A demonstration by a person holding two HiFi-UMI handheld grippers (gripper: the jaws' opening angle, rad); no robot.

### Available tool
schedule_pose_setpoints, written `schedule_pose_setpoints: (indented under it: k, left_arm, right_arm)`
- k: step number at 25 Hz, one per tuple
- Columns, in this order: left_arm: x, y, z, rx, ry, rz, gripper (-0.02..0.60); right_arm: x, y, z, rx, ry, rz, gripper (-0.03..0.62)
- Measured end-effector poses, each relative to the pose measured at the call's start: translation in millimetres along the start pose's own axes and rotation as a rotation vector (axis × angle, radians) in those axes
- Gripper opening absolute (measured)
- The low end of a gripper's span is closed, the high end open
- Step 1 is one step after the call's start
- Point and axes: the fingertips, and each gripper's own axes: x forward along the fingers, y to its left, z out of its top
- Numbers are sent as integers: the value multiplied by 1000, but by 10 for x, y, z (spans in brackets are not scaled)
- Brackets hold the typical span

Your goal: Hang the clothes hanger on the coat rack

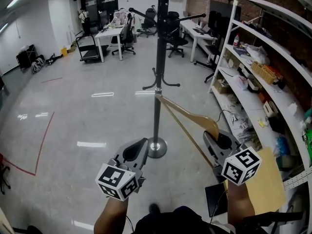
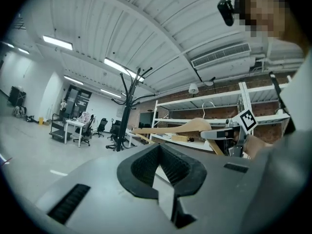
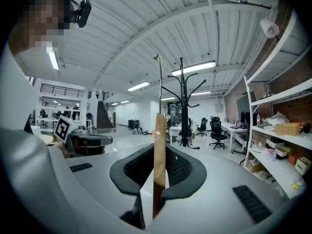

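right tongs [image 3: 156,182] pinch tan wooden clothes hanger [image 1: 187,114] | left tongs [image 2: 163,179] closed, empty | top of tall black coat rack [image 1: 158,57] cut off

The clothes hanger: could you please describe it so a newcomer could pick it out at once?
Find the tall black coat rack on the open floor, left of the white shelving. Right of its pole, the right gripper is shut on the clothes hanger. Its pale curved wood, with a thin rail beneath, sets it apart from the black rack.
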Motion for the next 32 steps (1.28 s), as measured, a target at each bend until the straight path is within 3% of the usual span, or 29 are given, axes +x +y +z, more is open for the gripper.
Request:
schedule_pose_setpoints:
  k: [8, 13, 18, 25, 32]
  left_arm:
    - [873, 665, 98, 13, 12, 0, 0]
    - [1821, 1009, 398, 73, -13, 46, 0]
    - [2429, 1250, 610, 88, -41, 96, 0]
    - [2797, 1540, 701, 105, -34, 151, 0]
    - [3113, 1917, 868, 103, -38, 131, 0]
  right_arm:
    - [999, -506, 168, -1, 2, 79, 57]
    - [1898, -1086, 444, -50, -28, 266, 57]
    - [2541, -1376, 653, -115, -32, 447, 57]
    - [3193, -1472, 803, -184, -38, 618, 57]
    - [3709, -1481, 1055, -207, -55, 732, 57]
